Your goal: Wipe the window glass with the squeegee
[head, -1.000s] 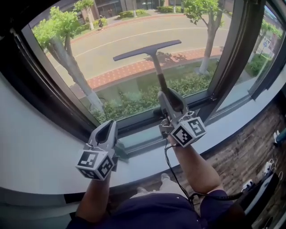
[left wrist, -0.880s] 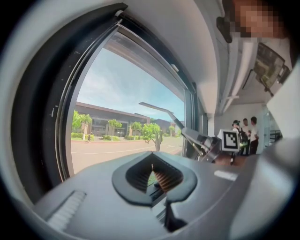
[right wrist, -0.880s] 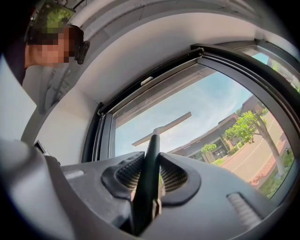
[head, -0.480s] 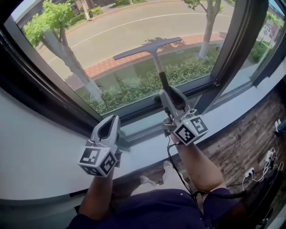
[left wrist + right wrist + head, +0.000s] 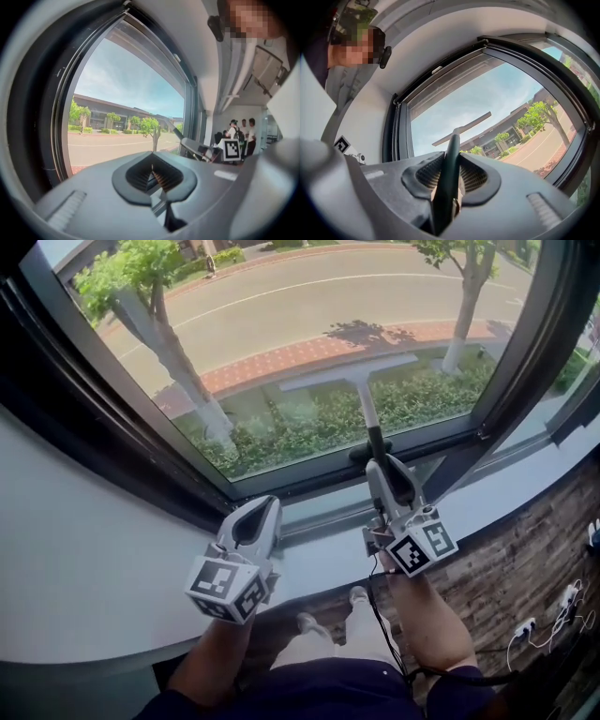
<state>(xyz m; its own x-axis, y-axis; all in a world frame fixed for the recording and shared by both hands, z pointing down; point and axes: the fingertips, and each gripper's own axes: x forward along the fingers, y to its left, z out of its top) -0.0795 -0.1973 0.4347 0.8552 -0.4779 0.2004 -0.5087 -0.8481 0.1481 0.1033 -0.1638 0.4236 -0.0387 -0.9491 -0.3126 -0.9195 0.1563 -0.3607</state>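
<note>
While right claw (image 5: 451, 176) pinches squeegee (image 5: 349, 371) by handle, blade at window glass (image 5: 281, 324), left claw (image 5: 152, 173) pressed together, empty.

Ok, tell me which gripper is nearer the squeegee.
Right. The right gripper has its jaws shut on the squeegee by its handle; the left gripper hangs to its left over the sill, clear of it.

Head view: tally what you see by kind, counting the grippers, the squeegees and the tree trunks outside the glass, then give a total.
Grippers: 2 (left gripper, right gripper)
Squeegees: 1 (squeegee, clamped in the right gripper)
Tree trunks: 2 (left tree trunk, right tree trunk)
Total: 5
</note>
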